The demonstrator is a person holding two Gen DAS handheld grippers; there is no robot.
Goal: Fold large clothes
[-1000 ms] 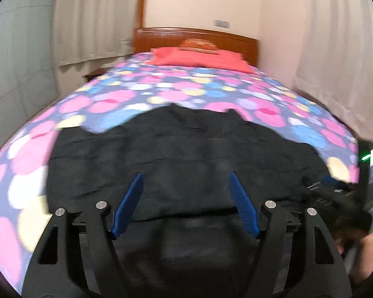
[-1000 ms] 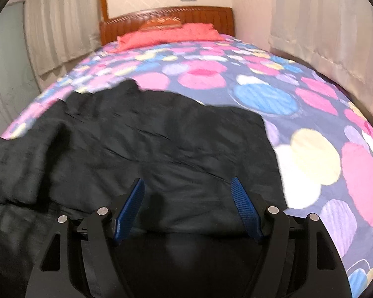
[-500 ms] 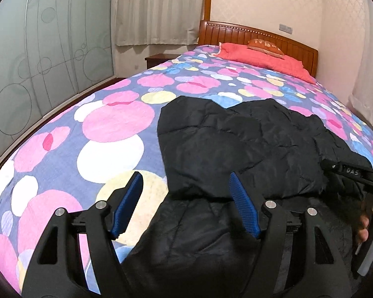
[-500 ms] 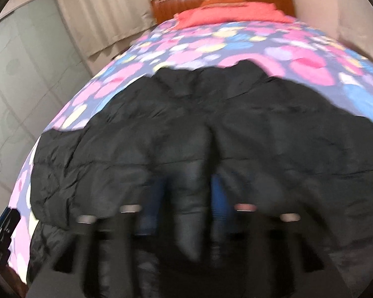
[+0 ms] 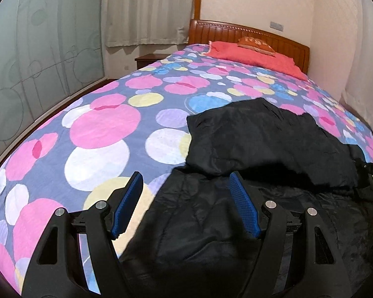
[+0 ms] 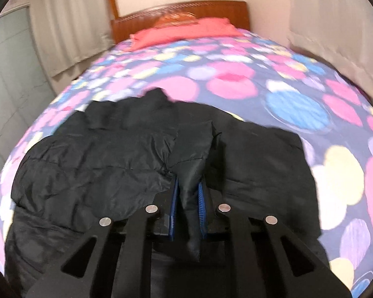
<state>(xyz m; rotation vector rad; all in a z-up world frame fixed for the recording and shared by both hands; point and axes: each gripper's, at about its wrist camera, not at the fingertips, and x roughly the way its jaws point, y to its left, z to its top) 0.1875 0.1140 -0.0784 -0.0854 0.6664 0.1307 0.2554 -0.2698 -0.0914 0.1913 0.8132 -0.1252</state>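
A large black padded jacket (image 5: 266, 144) lies spread on the bed, partly folded over itself; it also shows in the right wrist view (image 6: 116, 154). My left gripper (image 5: 186, 206) is open and empty, its blue pads over the jacket's near left edge. My right gripper (image 6: 188, 198) is shut on a raised fold of the black jacket (image 6: 191, 149) near its middle. The other gripper's black body (image 5: 370, 171) shows at the right edge of the left wrist view.
The bed has a cover with pink, blue and yellow circles (image 5: 104, 126). A red pillow (image 5: 253, 54) and wooden headboard (image 5: 236, 29) are at the far end. A frosted glass partition (image 5: 24, 62) stands on the left, curtains (image 6: 335, 24) on the right.
The right gripper has closed on a fold of the jacket and pulled it up. The left gripper has swung left, toward the jacket's left edge, still open.
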